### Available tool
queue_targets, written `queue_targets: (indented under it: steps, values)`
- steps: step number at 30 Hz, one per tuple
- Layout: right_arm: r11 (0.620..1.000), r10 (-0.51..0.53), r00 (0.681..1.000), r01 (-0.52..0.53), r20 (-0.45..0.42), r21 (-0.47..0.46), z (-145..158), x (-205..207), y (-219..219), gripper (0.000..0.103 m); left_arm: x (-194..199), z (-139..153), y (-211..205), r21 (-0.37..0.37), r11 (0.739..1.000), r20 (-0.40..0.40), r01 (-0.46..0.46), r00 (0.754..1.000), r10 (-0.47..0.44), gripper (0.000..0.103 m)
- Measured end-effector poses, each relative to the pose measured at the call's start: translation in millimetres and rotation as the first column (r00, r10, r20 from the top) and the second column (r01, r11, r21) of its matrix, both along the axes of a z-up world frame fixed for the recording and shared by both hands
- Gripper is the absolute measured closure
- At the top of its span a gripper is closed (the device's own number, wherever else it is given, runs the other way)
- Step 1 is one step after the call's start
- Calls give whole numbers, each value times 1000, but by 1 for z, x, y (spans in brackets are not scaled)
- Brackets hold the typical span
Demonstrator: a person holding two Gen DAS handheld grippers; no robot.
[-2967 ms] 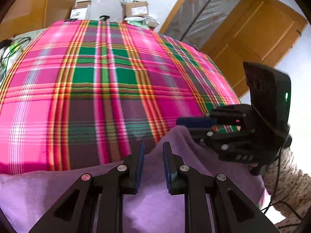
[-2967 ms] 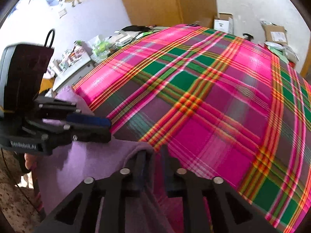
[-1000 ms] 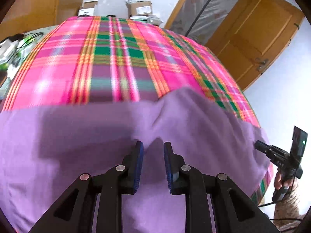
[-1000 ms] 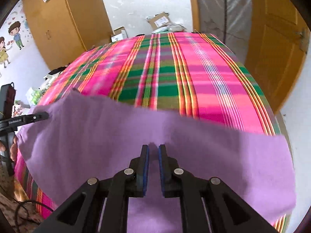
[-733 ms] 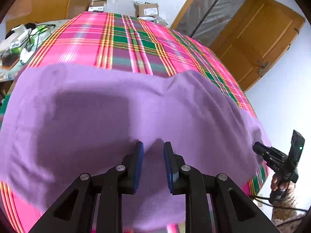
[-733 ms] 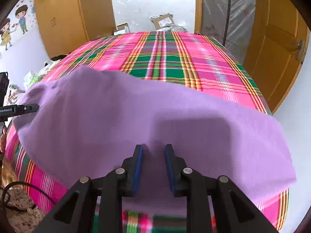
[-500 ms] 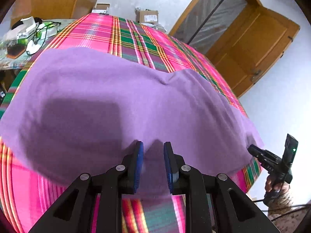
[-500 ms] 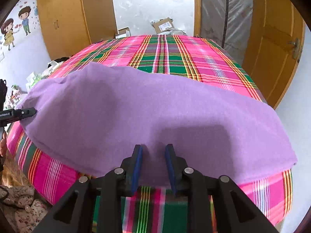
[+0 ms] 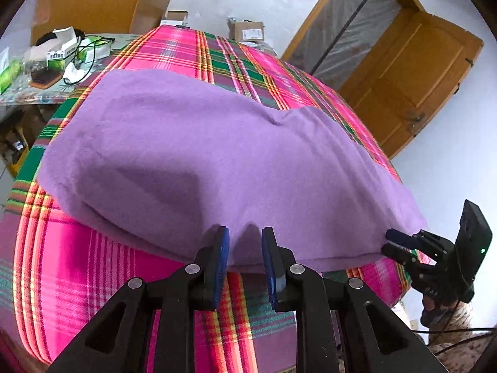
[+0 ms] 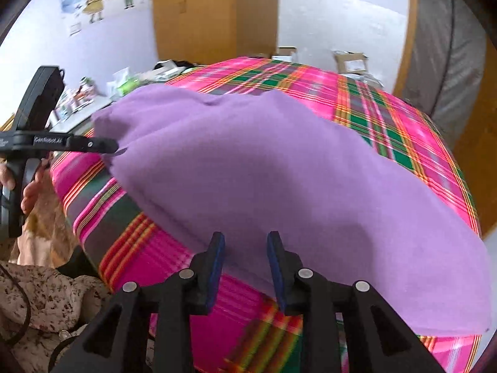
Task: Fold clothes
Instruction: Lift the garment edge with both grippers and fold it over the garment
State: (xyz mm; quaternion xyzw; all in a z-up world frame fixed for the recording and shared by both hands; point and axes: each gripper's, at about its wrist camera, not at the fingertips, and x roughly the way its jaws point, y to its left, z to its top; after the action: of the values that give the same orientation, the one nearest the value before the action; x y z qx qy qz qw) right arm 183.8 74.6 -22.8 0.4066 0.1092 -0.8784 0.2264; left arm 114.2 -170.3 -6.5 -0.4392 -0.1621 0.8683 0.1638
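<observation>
Garment: a soft purple fleece cloth (image 9: pixel 217 155) lies spread in a doubled layer across the bed's pink-and-green plaid cover (image 9: pixel 93 279), its near edge just ahead of both sets of fingertips.
Left gripper: the left gripper (image 9: pixel 245 248), black with blue pads, holds its fingers a little apart; a small peak of the purple edge sits between the pads, but whether they press it I cannot tell. In the right wrist view its tip (image 10: pixel 105 146) meets the cloth's left corner.
Right gripper: the right gripper (image 10: pixel 245 255) has its jaws opening; the cloth's near edge lies in the gap, the pads clear of it. From the left wrist view it (image 9: pixel 394 242) sits at the cloth's right corner, fingers parted.
Change: a second ago the cloth hung stretched between the two grippers above the bed, the right pads pinched together on it; now it rests on the cover and the right grip is letting go.
Meaning: the fold looks laid down, so this step seems nearly done; the next fold likely needs a fresh grasp on the edge.
Background: a wooden door (image 9: pixel 413 93) stands beyond the bed.
</observation>
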Motion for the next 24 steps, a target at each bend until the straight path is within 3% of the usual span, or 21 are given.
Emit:
queue_targets:
  steps: [8,9,10,11,18,24]
  values:
    - [1000,14,1000,-14,1,-10,-5,0,-7,73,-3,-1,-3,11,1000,6,-23,1000,23,81]
    - [1000,12,1000,-12,-2,-11,-6,-1,-7,88,-3,-1,-3,9,1000,5,-22,1000,22,81]
    - [1000,12,1000,-12,-3,-11,-5,-1,-8,98,-2,-1,-3,8,1000,5,-22,1000,22,81]
    - [1000,11,1000,-11,-1,-11,-4,0,-9,100,-2,-2,-3,9,1000,4,-23,1000,23,81]
    - [999,26,1000,-27,-8,-41,11,14,-5,101,3,2,-9,-7,999,5,-42,999,42,81]
    - [1000,24,999,-24,35,-18,-2,7,-7,101,5,1,-18,-3,998,9,-62,998,62,81]
